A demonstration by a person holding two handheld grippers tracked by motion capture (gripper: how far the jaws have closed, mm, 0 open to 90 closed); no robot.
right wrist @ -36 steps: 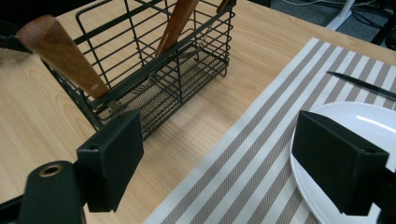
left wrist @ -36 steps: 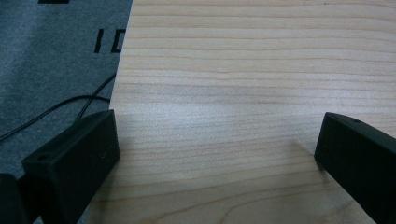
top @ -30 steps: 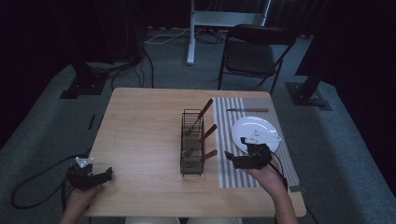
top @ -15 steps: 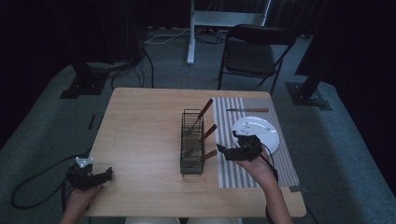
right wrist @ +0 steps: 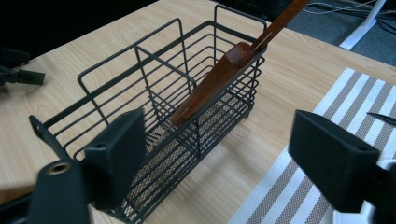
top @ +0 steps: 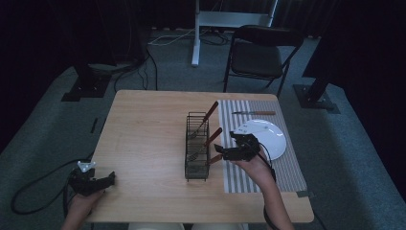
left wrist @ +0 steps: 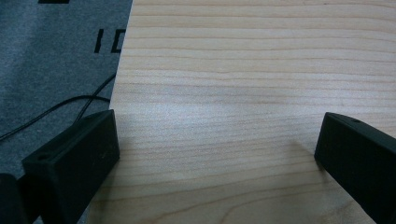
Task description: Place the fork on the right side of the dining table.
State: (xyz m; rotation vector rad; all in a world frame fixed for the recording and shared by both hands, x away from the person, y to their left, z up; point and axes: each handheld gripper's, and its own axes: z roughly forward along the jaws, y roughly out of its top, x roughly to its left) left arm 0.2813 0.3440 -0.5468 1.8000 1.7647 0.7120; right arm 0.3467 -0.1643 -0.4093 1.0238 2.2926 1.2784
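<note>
A black wire cutlery basket [top: 196,146] stands mid-table with three wooden-handled utensils [top: 214,135] leaning out of it to the right. My right gripper [top: 222,152] is open just right of the basket, at the striped placemat's left edge. In the right gripper view the basket [right wrist: 154,116] lies ahead of my open right gripper [right wrist: 224,158], and one wooden handle [right wrist: 215,81] rests on its rim. My left gripper [top: 109,178] is open at the table's front left corner. The left gripper view has that gripper [left wrist: 217,154] over bare wood, holding nothing.
A white plate [top: 268,136] sits on the striped placemat [top: 277,167], with a knife [top: 253,113] lying beyond it. A black chair [top: 261,52] stands behind the table. Grey floor and a cable [left wrist: 56,107] lie past the table's left edge.
My right gripper has moved left, from over the plate to the basket's right side. The left gripper has stayed in place.
</note>
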